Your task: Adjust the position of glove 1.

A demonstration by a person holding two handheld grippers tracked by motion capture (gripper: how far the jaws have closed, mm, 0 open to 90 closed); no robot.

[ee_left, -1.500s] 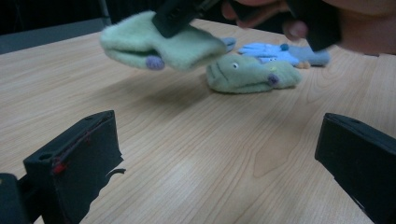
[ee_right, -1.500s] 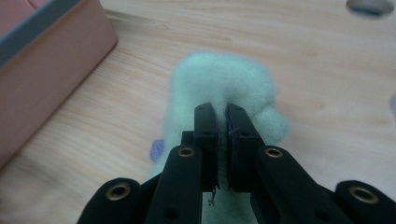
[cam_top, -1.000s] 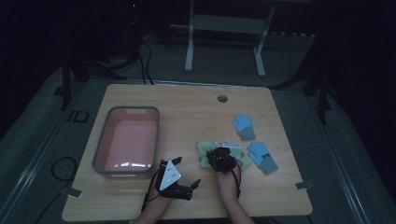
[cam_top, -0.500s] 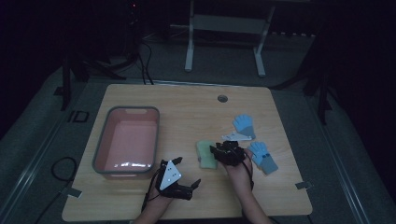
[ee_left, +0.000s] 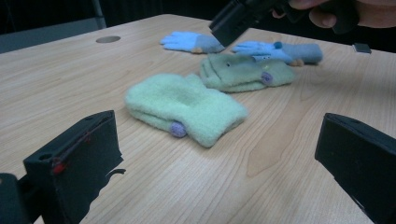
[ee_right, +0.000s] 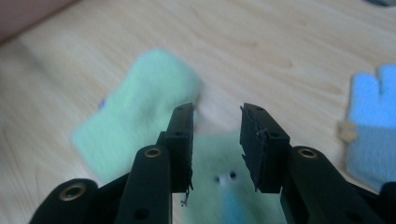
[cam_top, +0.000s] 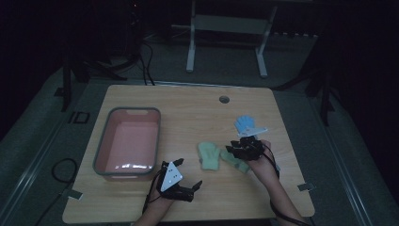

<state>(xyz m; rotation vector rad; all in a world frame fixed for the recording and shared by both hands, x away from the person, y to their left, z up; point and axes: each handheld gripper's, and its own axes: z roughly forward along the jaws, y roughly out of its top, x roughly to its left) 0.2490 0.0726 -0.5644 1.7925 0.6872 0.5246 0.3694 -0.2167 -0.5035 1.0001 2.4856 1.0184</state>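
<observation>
The right claw (cam_top: 245, 147), jaws just parted and holding nothing, hovers over a fuzzy green mitten (cam_top: 236, 161); next, reach the blue knit glove (cam_top: 244, 124). The left claw (cam_top: 181, 179) rests spread.

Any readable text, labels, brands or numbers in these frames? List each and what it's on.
None readable.
The pale green fleece mittens each carry a small purple tag, with no legible marking.
The light blue knit gloves, the pink plastic bin with grey rim and the light wooden table show no print.
The small grey patches at the table's edges are too small to read.
</observation>
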